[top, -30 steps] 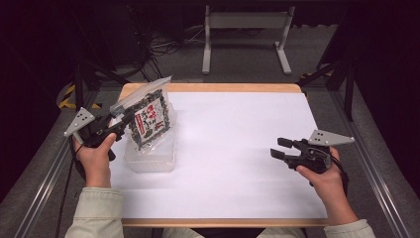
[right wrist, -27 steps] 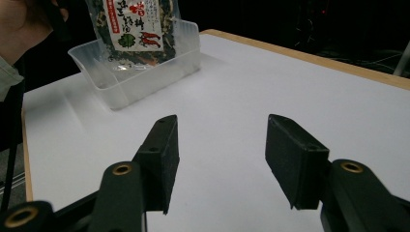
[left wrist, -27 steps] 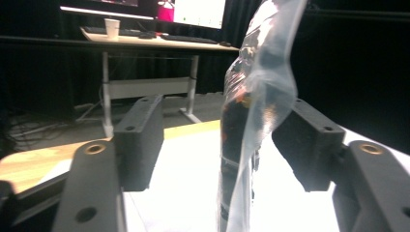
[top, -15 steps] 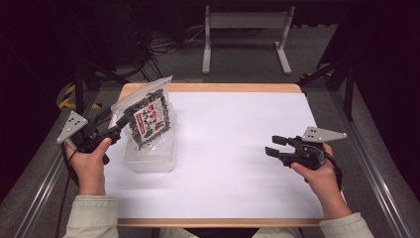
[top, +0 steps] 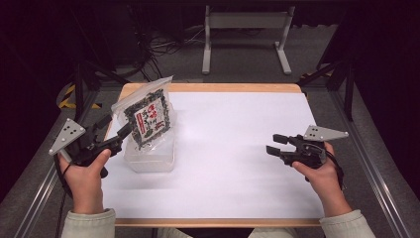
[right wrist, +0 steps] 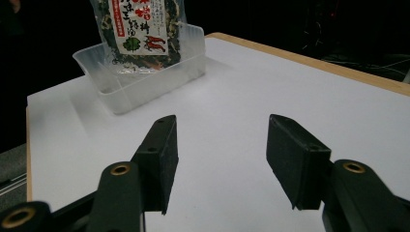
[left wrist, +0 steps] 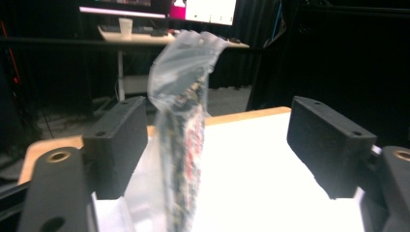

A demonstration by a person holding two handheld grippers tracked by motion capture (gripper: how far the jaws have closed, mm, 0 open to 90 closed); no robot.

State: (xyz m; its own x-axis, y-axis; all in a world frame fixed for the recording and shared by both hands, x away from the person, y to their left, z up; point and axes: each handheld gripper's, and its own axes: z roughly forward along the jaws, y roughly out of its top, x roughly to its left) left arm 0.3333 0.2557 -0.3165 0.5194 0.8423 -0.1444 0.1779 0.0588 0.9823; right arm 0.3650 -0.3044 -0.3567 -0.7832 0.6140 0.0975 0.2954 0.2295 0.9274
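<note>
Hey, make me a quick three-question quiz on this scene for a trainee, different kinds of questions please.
1. True or false: the snack packet lies flat on the white table.
2. What does the packet stand in? A) clear plastic tub B) wire basket C) cardboard box
3. In the left gripper view, do the pads of the left gripper press on the packet?

Key:
1. False: it stands upright, leaning, in the clear plastic tub.
2. A
3. No: the jaws have just been opening and stand apart on either side of it.
</note>
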